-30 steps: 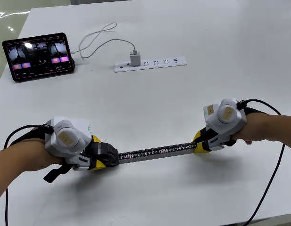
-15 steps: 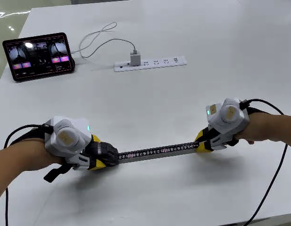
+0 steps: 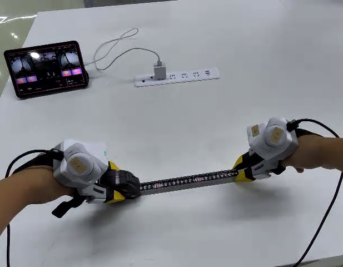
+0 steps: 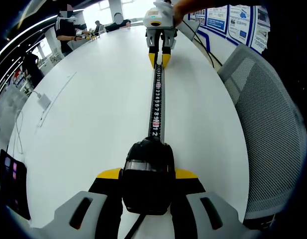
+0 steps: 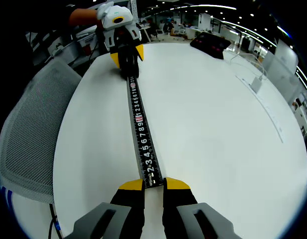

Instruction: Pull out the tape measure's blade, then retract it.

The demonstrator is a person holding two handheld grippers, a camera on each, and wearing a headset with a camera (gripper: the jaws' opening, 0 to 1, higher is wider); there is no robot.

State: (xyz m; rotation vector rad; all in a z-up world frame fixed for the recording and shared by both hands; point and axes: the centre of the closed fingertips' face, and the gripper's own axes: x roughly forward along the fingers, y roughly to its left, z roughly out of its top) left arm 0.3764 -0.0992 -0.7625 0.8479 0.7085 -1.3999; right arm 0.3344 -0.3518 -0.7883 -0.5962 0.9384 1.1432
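Gripping the black tape measure case (image 3: 127, 182) in the left tongs (image 3: 117, 181), jaws closed against its sides, down at the white table (image 3: 227, 111). Pinching the end of the numbered blade (image 3: 188, 180) in the right tongs (image 3: 240, 171), jaws nearly together on it. Stretching the blade straight between the two, low along the table. Sitting well beyond, a tablet (image 3: 46, 68) and a power strip (image 3: 179, 75).

On the white bench (image 3: 188, 122), the left tool (image 3: 118, 187) clamps the black tape measure (image 3: 127, 183). Its blade (image 3: 188, 179) runs flat along the bench to the right tool (image 3: 243, 173), which pinches its end. Well behind them lie a lit tablet (image 3: 46, 68) and a power strip (image 3: 177, 75) with a charger (image 3: 159, 70) and cable (image 3: 113, 47).
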